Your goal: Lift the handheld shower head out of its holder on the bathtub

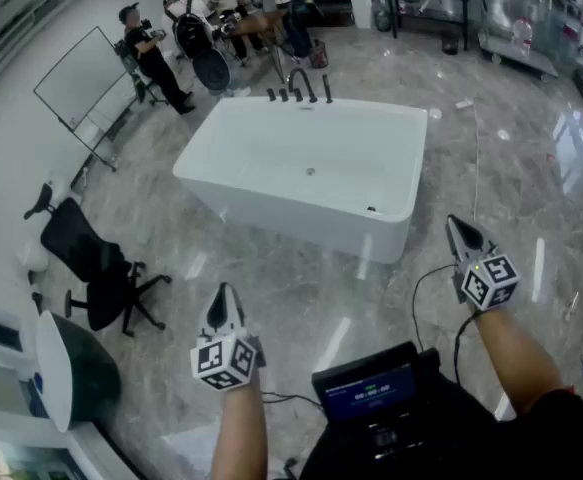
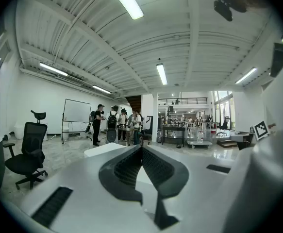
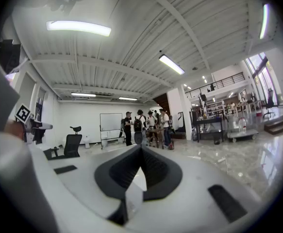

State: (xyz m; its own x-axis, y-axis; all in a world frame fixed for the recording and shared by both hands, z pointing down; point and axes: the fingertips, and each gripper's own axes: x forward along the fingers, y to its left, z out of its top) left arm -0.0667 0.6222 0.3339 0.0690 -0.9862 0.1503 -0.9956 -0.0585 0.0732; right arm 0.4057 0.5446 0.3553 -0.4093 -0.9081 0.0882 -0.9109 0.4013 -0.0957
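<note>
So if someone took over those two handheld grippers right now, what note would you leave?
Left gripper: jaws shut, empty.
Right gripper: jaws shut, empty.
Both held short of the white freestanding bathtub.
Dark metal tap fittings stand on its far rim; the shower head is too small to single out.
Done: nothing yet.
Left: approach, open a gripper, grip the shower head, lift it from its holder.

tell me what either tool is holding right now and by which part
Nothing is held. The left tool and the right tool are both shut with nothing between their jaws, apart from the bathtub.
</note>
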